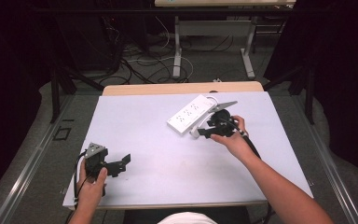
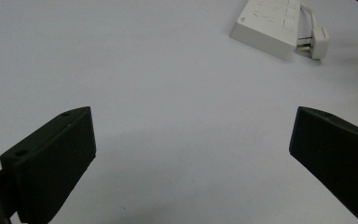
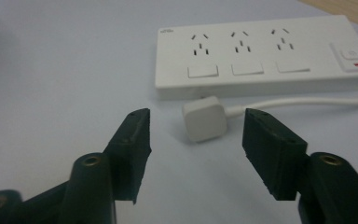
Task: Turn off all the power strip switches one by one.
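A white power strip (image 1: 190, 114) lies at an angle on the far middle of the table, with several sockets and a switch at one end (image 3: 261, 56). Its white cable ends in a white plug (image 3: 204, 119) that lies flat beside the strip's long side. My right gripper (image 3: 196, 113) hovers just short of that plug, open, with the plug ahead of the gap and no pad touching it. In the high view the right gripper (image 1: 204, 131) sits at the strip's near end. My left gripper (image 1: 121, 165) rests near the front left, open and holding nothing (image 2: 193, 112). The strip (image 2: 268, 25) and plug (image 2: 318, 42) lie far ahead of it.
The pale tabletop (image 1: 168, 154) has a wooden far edge (image 1: 182, 87). Beyond it are a dark floor with loose cables (image 1: 144, 65) and the white legs of another table (image 1: 177, 51). A wide bare stretch of table separates the two grippers.
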